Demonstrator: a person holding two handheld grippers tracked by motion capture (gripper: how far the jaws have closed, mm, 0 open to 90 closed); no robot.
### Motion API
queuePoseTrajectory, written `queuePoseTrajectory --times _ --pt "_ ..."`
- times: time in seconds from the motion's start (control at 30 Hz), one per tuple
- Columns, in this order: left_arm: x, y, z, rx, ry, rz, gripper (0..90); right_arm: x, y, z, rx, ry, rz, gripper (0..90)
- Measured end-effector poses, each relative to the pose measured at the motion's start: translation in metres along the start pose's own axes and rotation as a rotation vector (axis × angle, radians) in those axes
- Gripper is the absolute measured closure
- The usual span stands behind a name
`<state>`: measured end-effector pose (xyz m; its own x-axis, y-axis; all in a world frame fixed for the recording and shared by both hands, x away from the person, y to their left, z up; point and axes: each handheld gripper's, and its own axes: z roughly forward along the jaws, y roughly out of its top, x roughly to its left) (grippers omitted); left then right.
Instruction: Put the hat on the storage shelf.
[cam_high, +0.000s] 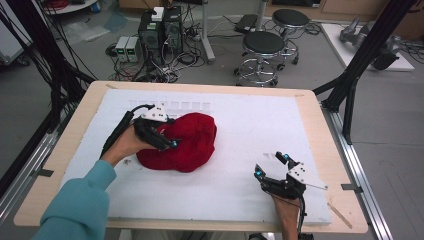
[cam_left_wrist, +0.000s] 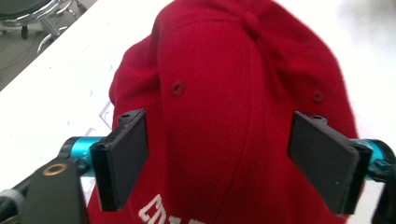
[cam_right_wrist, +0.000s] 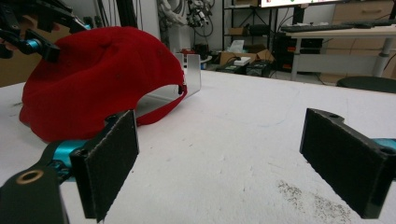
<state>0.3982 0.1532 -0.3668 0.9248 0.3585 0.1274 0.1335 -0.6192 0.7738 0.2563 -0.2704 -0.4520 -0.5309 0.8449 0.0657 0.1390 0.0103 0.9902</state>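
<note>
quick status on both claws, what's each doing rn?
Left claw: open, jaws spread over the red cap, not gripping it.
Right claw: open, holds nothing, over the white table cover.

We count one red cap (cam_high: 187, 142), two grippers, left (cam_high: 167, 141) and right (cam_high: 272, 165), one white mat (cam_high: 250, 130), two black stools (cam_high: 264, 44) behind, maybe two computer towers (cam_high: 161, 29).

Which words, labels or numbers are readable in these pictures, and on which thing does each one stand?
White letters on the red cap: cut off at the bottom edge of the left gripper view, perhaps "CO", not readable in full.
Nothing else readable; the far computers are too small to show any label.
</note>
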Motion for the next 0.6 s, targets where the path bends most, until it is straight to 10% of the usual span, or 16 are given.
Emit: queuePoseTrajectory --times 0.2,0.6 --pt "0.0022 -0.0035 0.0058 0.044 -0.009 -0.008 28.2 0.0001 -0.0001 -0.0001 -0.001 0.000 -0.001 10.6" --pt "0.0009 -0.0030 0.0075 0.077 0.003 0.000 68.0 0.0001 0.0000 0.0000 -0.001 -0.004 -0.001 10.6"
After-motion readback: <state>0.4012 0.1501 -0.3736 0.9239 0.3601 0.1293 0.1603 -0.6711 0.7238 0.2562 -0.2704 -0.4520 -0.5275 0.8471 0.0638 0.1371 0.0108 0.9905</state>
